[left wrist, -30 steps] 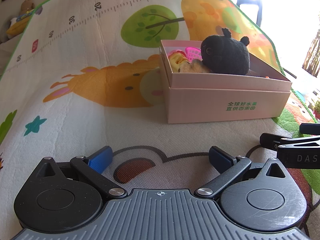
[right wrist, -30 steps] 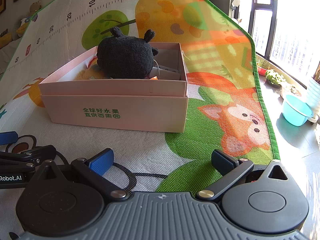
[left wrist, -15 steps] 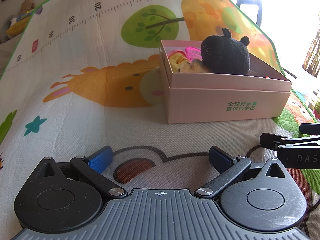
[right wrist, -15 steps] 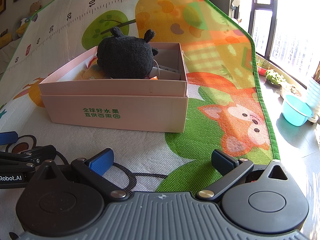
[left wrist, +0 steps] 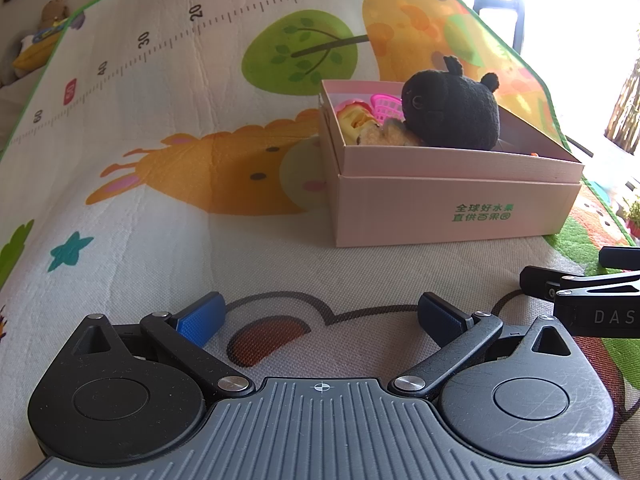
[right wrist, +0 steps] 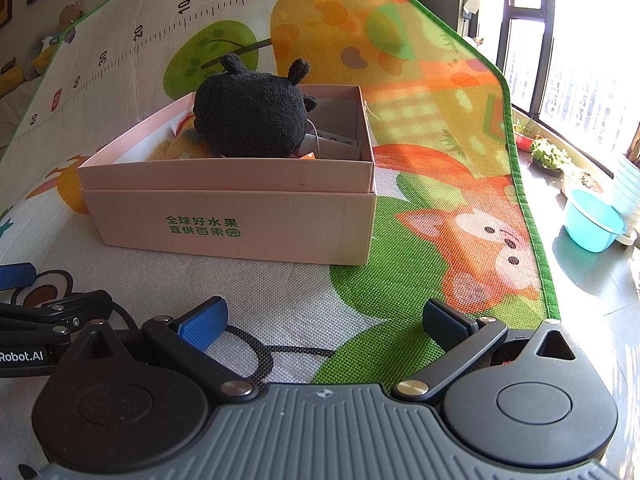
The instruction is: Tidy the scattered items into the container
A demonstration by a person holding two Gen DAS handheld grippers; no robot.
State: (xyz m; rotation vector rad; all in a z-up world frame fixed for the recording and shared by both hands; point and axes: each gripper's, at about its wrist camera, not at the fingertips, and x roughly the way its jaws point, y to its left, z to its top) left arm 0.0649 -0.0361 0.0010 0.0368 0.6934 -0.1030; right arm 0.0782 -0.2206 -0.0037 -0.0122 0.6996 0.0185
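Note:
A pink cardboard box (left wrist: pixel 452 212) with green lettering stands on the play mat; it also shows in the right wrist view (right wrist: pixel 240 220). Inside it sit a black plush toy (left wrist: pixel 452 112) (right wrist: pixel 252 116), a pink mesh toy (left wrist: pixel 386 106), a yellow-red toy (left wrist: pixel 354 120) and a tan plush (left wrist: pixel 386 136). My left gripper (left wrist: pixel 320 318) is open and empty, low over the mat, well short of the box. My right gripper (right wrist: pixel 324 320) is open and empty, also short of the box. Each gripper shows at the edge of the other's view.
The cartoon play mat (left wrist: pixel 160 160) has a printed ruler along its far side. A black cord (right wrist: pixel 276 354) lies on the mat under my right gripper. To the right, off the mat, are a teal basin (right wrist: pixel 592 220), potted plants (right wrist: pixel 548 156) and a bright window. Plush toys (left wrist: pixel 44 36) sit far left.

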